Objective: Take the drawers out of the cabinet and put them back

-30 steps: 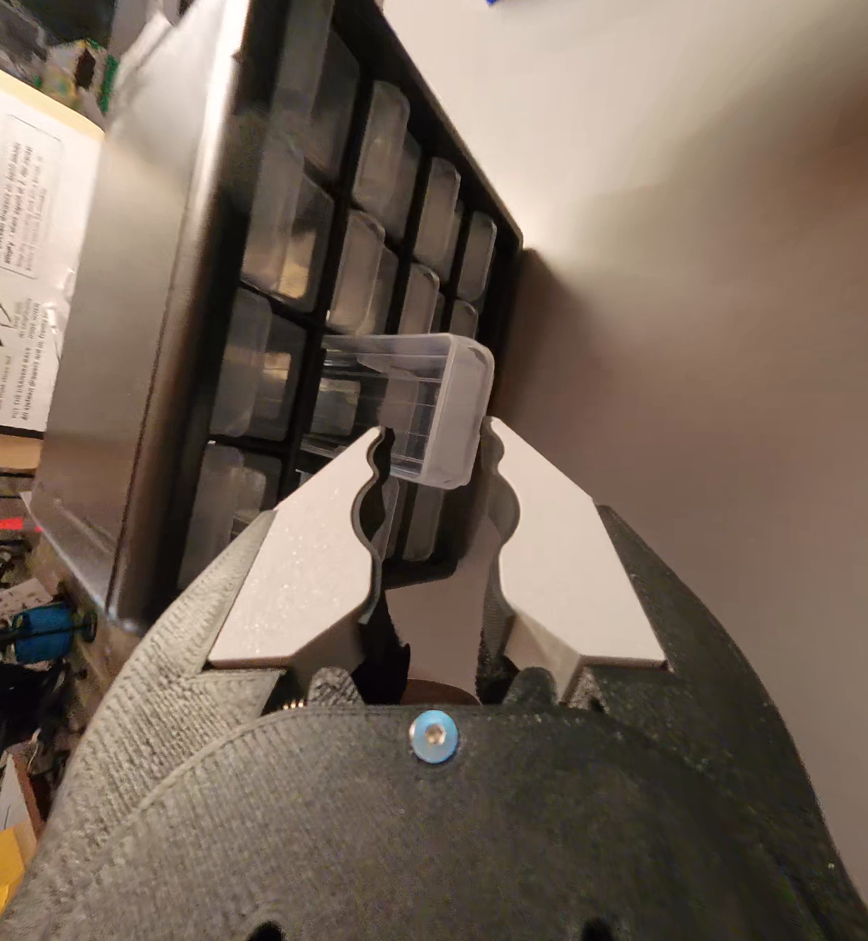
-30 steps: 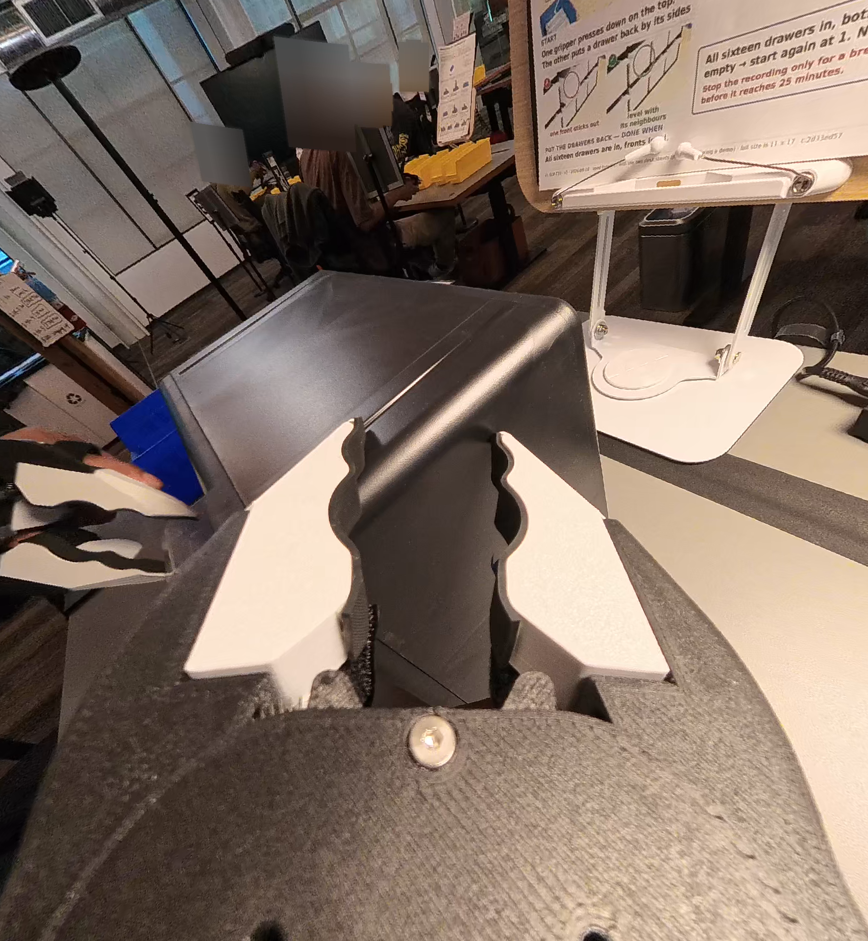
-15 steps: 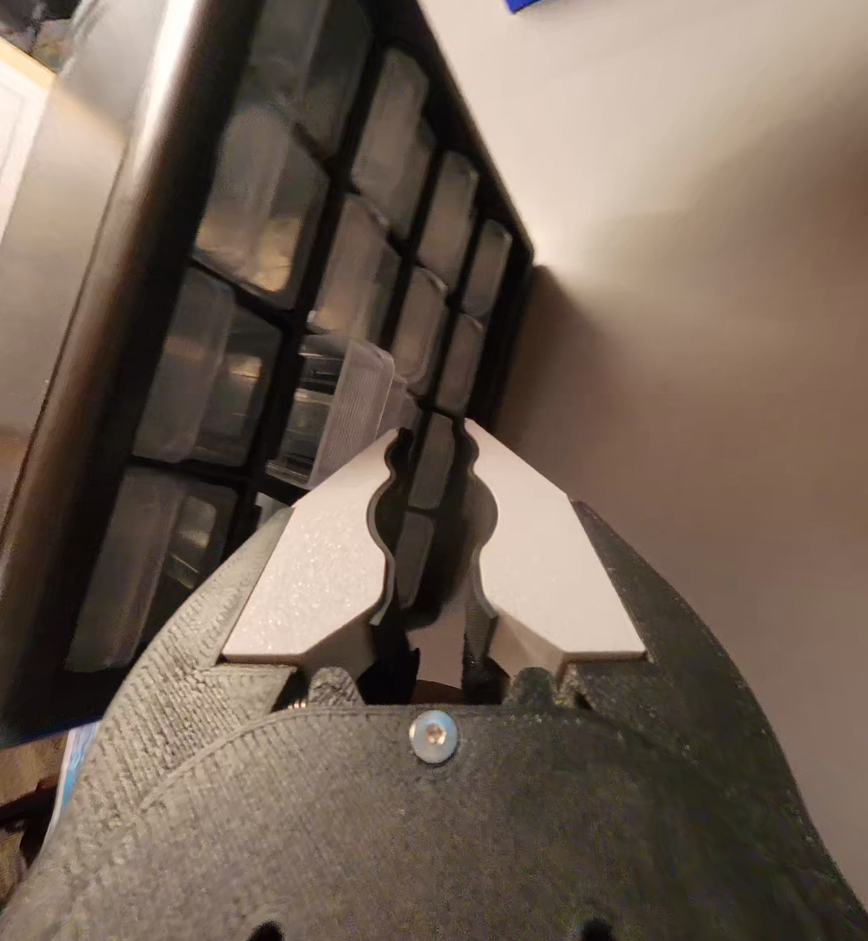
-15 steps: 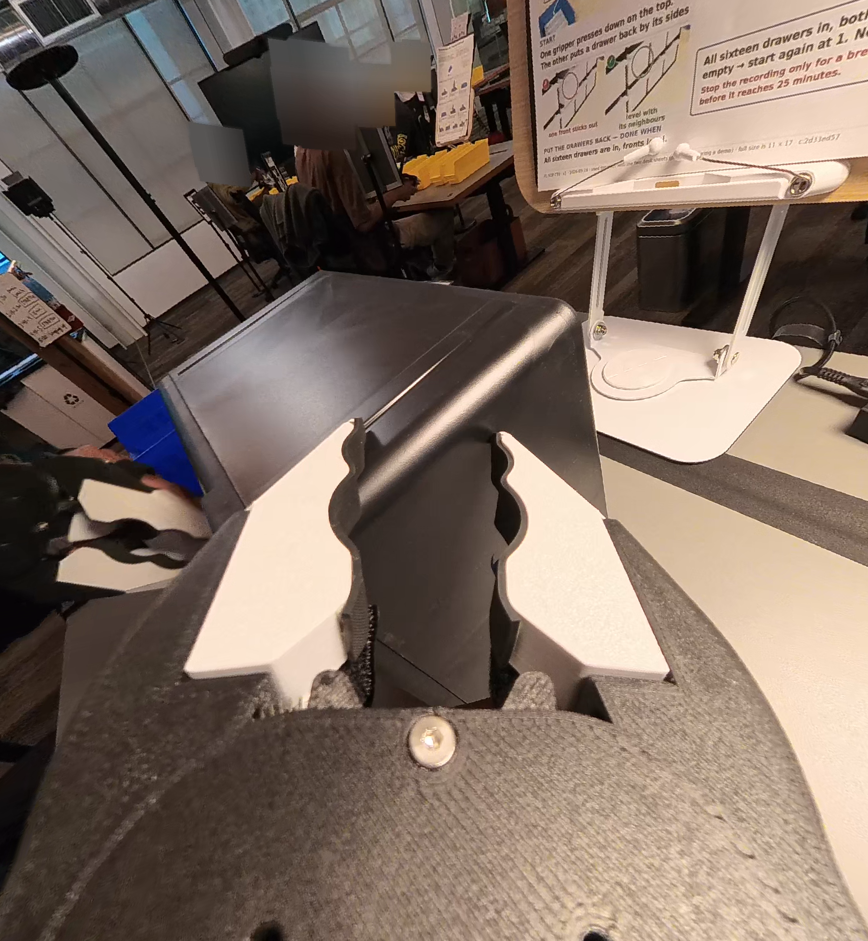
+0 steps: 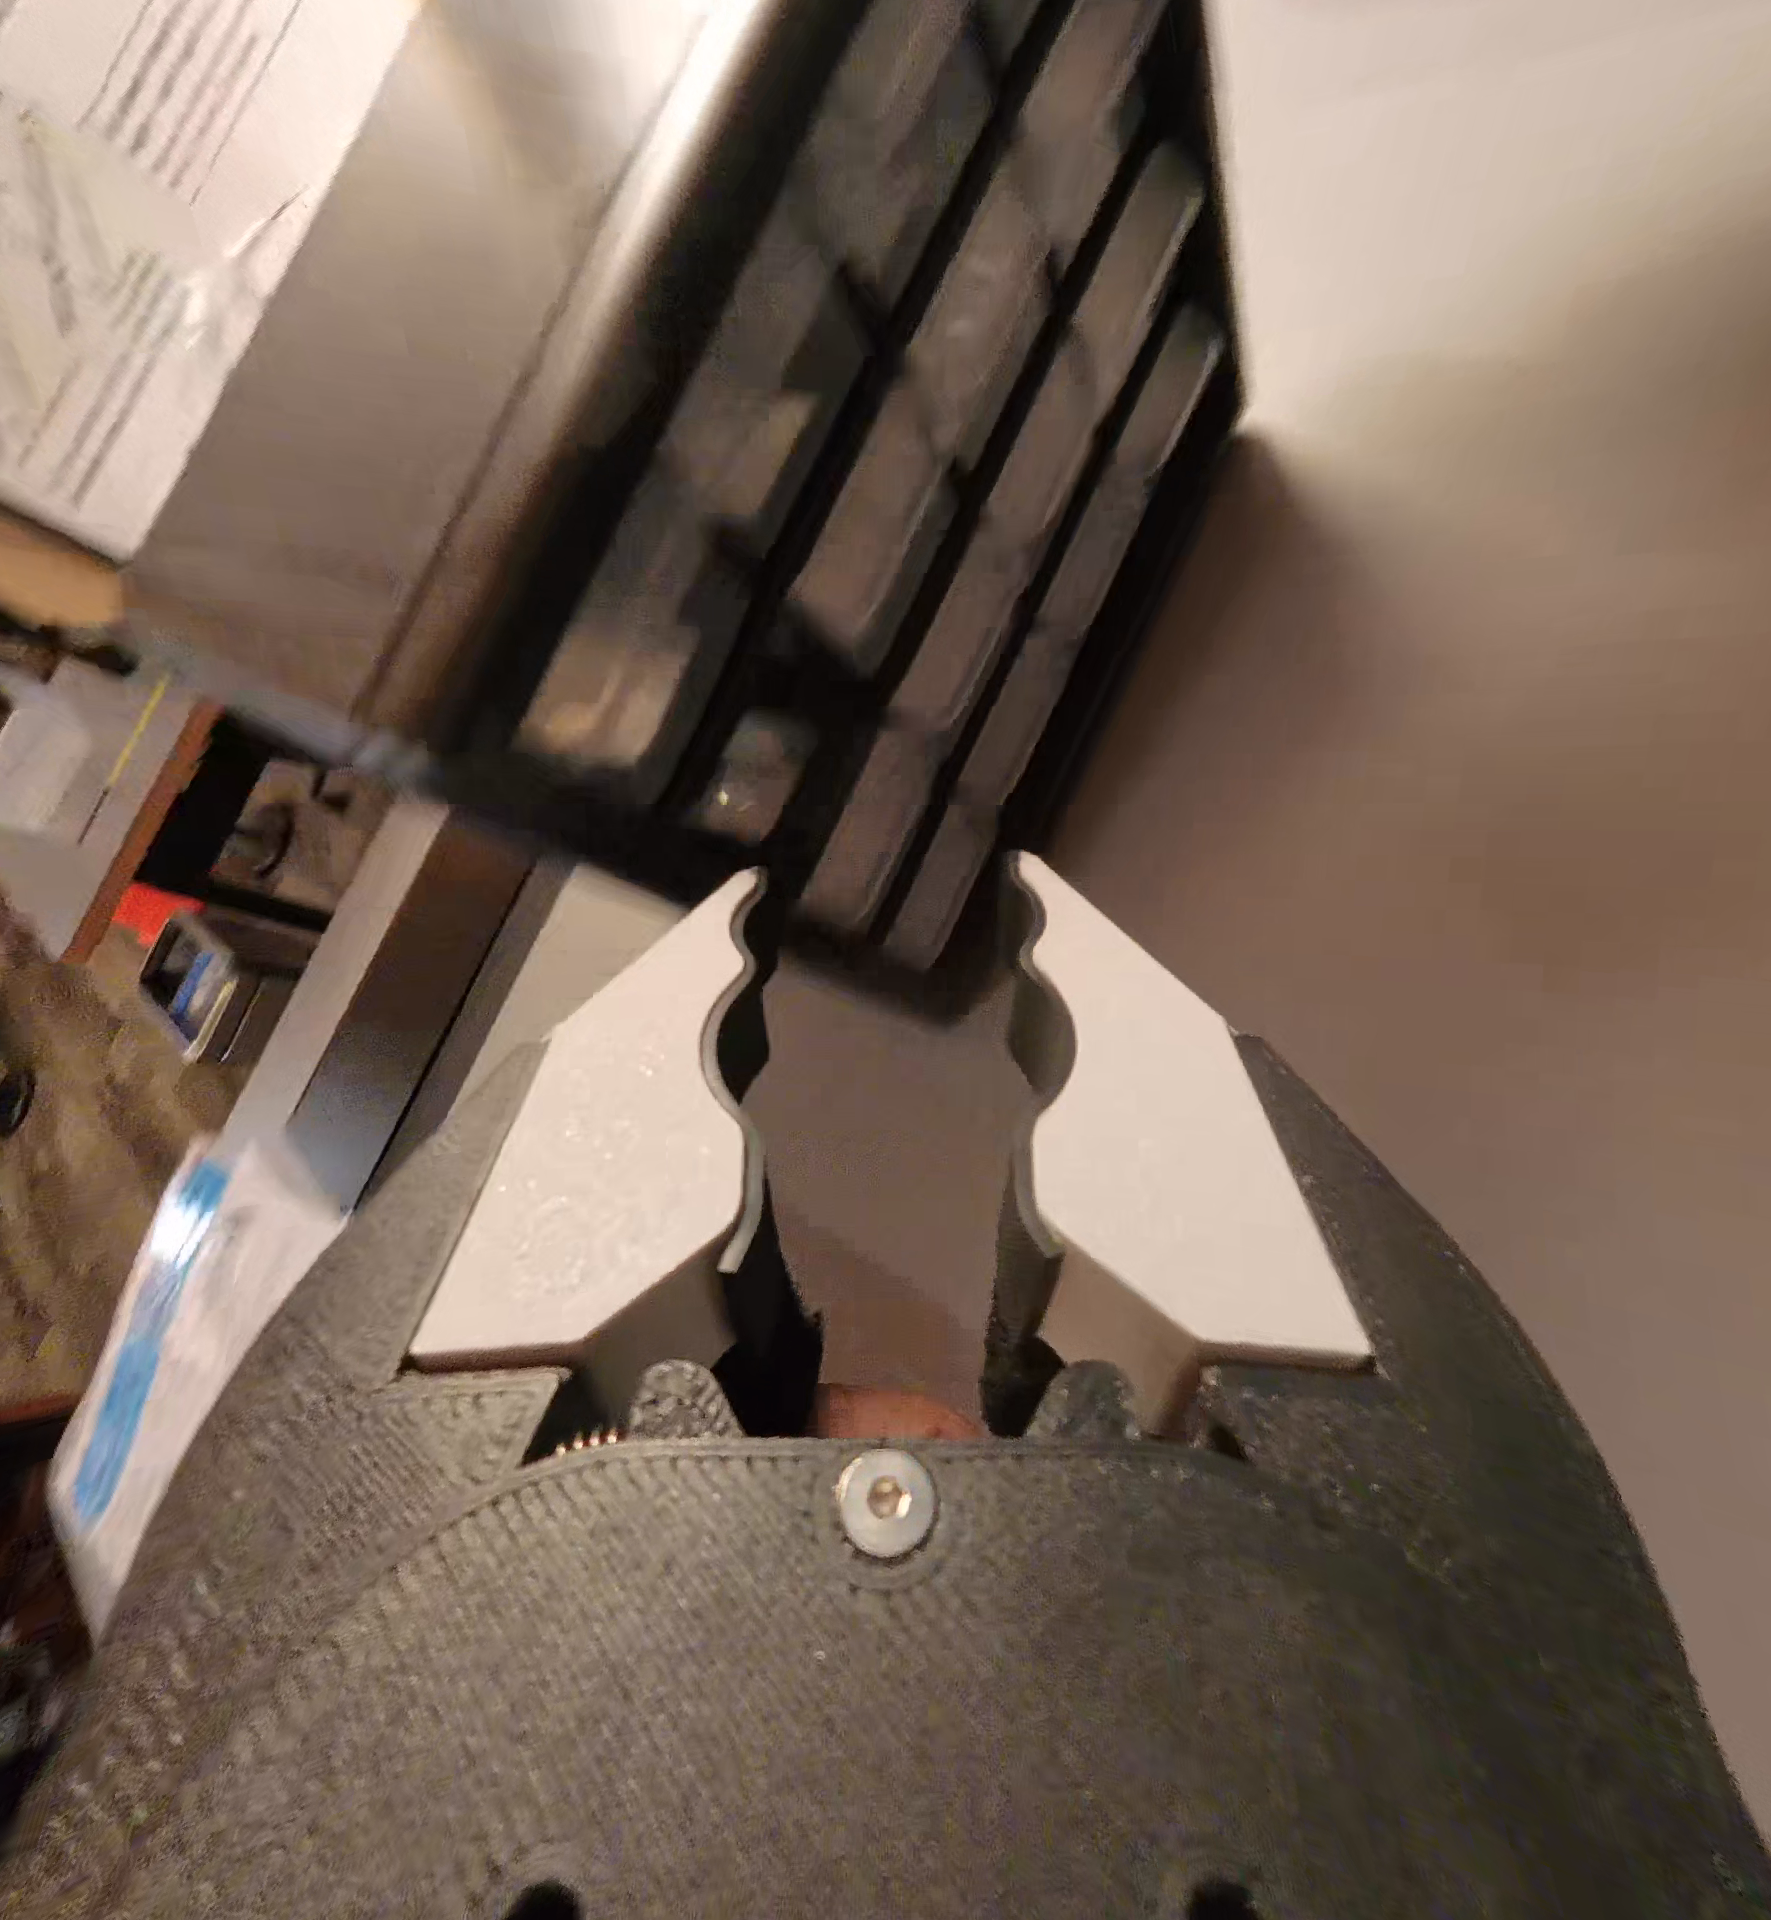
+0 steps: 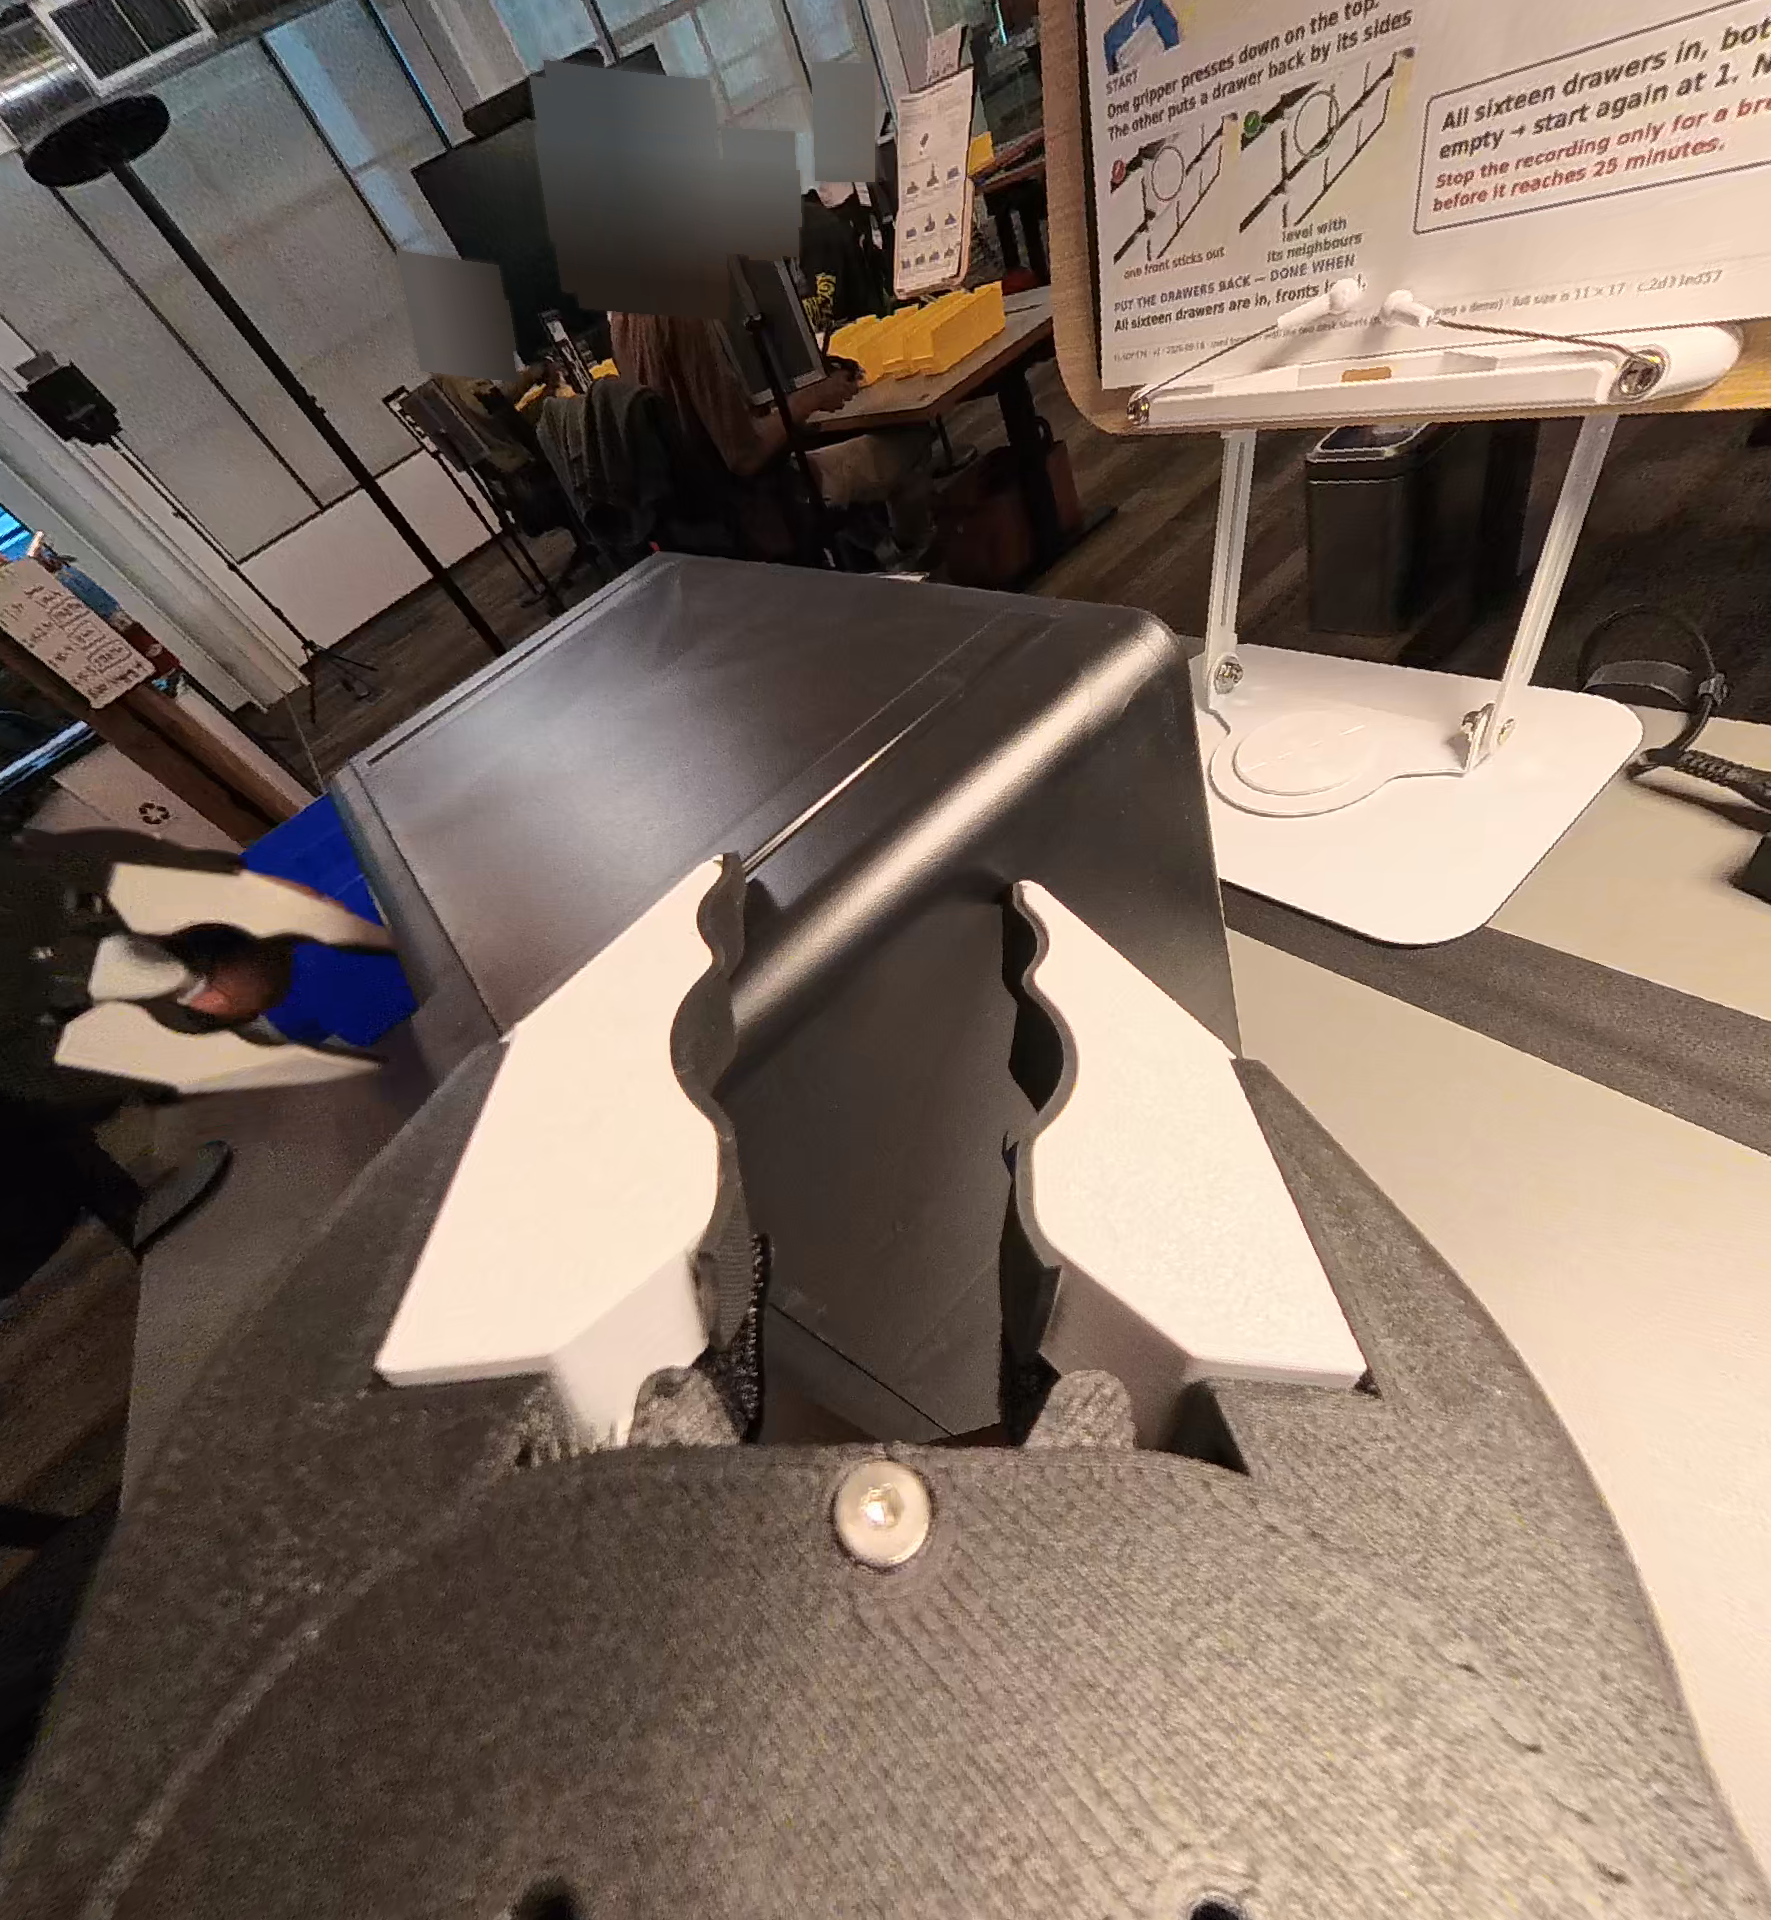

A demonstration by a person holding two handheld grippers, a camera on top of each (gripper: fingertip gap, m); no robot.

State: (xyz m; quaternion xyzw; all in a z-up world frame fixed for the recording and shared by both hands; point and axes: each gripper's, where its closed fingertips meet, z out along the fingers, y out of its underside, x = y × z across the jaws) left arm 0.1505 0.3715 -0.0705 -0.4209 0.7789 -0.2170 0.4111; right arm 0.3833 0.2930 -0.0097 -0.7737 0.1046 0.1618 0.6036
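Your left gripper (image 5: pixel 886 883) stands with its white fingers (image 5: pixel 642 1091) spread and nothing between them; its tips sit just in front of the lower corner of the black cabinet (image 5: pixel 465 364), whose clear drawers (image 5: pixel 985 301) fill the slots you can see, their fronts blurred. The cabinet stands on the pale table (image 5: pixel 1483 623). Your right gripper (image 6: pixel 870 894) is also spread wide, its white fingers (image 6: pixel 1161 1122) straddling the rounded top edge of the cabinet (image 6: pixel 652 727) from above; whether the pads touch the metal is not clear. In the right wrist view your left gripper (image 6: pixel 361 997) shows at the cabinet's front side, jaws parted. A white document stand (image 6: pixel 1380 810) holding an instruction sheet stands on the table (image 6: pixel 1587 1299) just beyond the cabinet.
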